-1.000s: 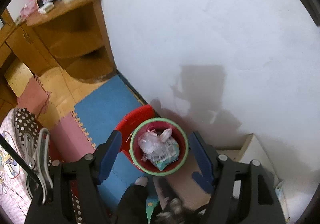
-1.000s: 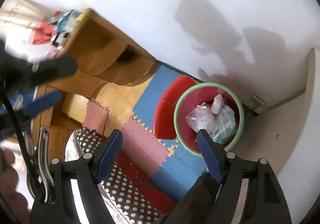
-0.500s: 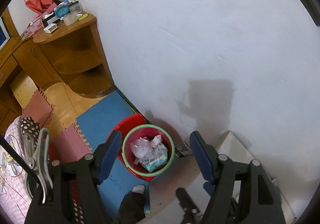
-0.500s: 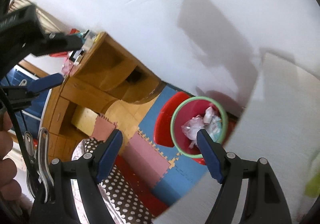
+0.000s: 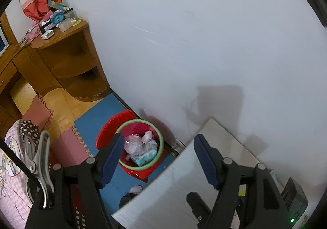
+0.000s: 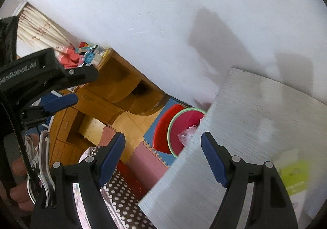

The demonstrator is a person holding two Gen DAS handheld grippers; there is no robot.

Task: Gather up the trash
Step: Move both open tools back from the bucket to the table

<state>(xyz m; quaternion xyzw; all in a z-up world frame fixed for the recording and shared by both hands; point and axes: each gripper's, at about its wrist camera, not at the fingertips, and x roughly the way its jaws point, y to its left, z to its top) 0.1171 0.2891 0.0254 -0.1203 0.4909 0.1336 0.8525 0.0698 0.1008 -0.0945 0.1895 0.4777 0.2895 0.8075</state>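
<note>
Left gripper (image 5: 157,153): blue-padded fingers (image 5: 111,159) stand well apart, nothing between them. Right gripper (image 6: 163,153): fingers (image 6: 111,158) likewise spread wide and empty.

Beyond the left gripper's fingers, on the floor, stands the red bin (image 5: 141,143) with a green rim. It sits against the foot of the white wall (image 5: 184,34), on the blue floor mat (image 5: 96,114). Inside lies the trash (image 5: 141,147): crumpled clear plastic and a pale blue-green packet, piled below the rim. A red lid-like piece (image 5: 116,124) shows behind the bin, touching it.

A grey-white tabletop (image 5: 184,177) cuts across the lower right of the left wrist view; its near corner overlaps the bin's side. In the right wrist view the same tabletop (image 6: 255,126) hides the right half of the bin (image 6: 184,128). A yellow-green item (image 6: 294,175) lies near the tabletop's right edge, blurred.

A wooden corner shelf unit (image 5: 67,61) stands further along the wall, clutter on its top. Pink mat tiles (image 5: 67,147) adjoin the blue mat.
</note>
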